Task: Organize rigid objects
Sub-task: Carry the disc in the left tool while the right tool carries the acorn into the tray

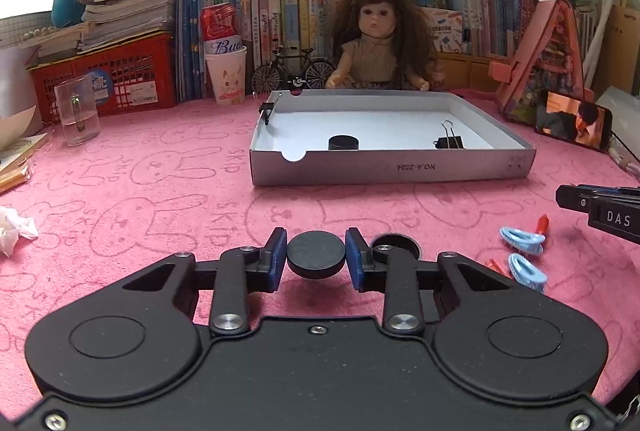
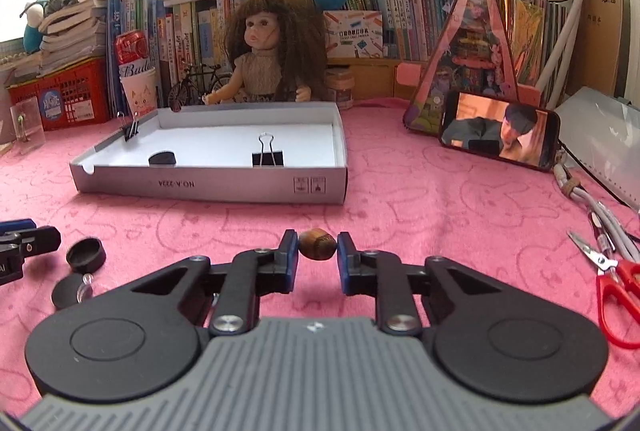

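Note:
My left gripper (image 1: 316, 257) is shut on a black round disc (image 1: 316, 254) just above the pink cloth. My right gripper (image 2: 317, 249) is shut on a small brown nut-like object (image 2: 317, 249). A shallow grey cardboard box (image 1: 392, 171) lies ahead; it holds a black cap (image 1: 343, 142), a black binder clip (image 1: 450, 141) and a second clip (image 1: 266, 110) on its left wall. The box also shows in the right wrist view (image 2: 208, 185). Another black cap (image 2: 86, 254) and a black disc (image 2: 66, 294) lie on the cloth to the left of the right gripper.
Two light blue clips (image 1: 522, 237) and a red piece (image 1: 543, 223) lie right of the left gripper. Red scissors (image 2: 612, 283) and cables lie at the right. A phone (image 2: 500, 139), a doll (image 2: 264, 55), a glass (image 1: 77, 111), books and crates line the back.

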